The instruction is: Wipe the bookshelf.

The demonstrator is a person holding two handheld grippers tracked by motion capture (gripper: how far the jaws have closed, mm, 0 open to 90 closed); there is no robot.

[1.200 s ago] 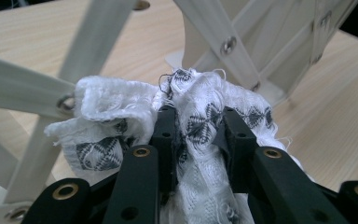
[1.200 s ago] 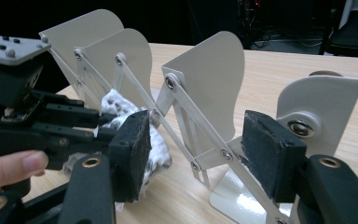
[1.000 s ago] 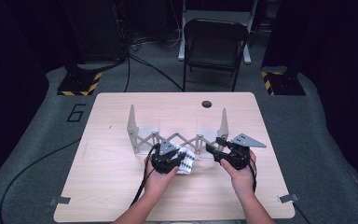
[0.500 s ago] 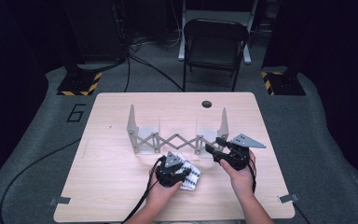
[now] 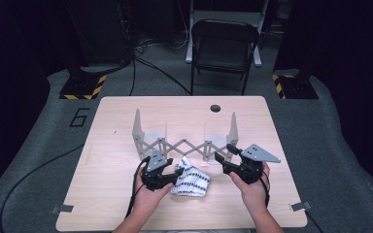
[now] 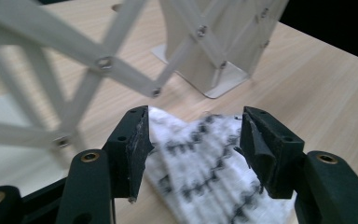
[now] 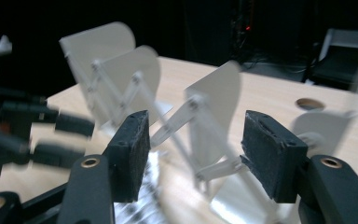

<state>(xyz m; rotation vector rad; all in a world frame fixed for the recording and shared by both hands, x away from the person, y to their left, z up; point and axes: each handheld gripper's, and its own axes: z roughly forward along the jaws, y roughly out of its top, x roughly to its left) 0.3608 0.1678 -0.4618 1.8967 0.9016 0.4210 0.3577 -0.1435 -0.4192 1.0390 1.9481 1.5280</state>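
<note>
A white cloth with black zigzag pattern [image 5: 192, 182] lies crumpled on the table in front of the grey scissor rack [image 5: 184, 143]. My left gripper [image 5: 169, 171] sits just left of the cloth. Its jaws have just been opening and now stand apart. In the left gripper view the cloth [image 6: 200, 163] lies between and beyond the open left gripper [image 6: 193, 126], and neither pad presses on it. My right gripper [image 5: 225, 156] hovers open and empty to the right of the cloth, close to the rack's right end. The right gripper [image 7: 193, 130] faces the blurred rack [image 7: 205, 102].
The rack stands stretched across the table's middle on two upright end plates [image 5: 137, 127]. A round hole [image 5: 215, 108] sits near the table's far edge. A folding chair [image 5: 223, 46] stands beyond the table. Tape marks [image 5: 301, 206] the near corners.
My left gripper drew the cloth back from the rack toward the near edge, opened its jaws and slid left off it. The cloth now lies loose on the table. The right gripper barely shifted.
</note>
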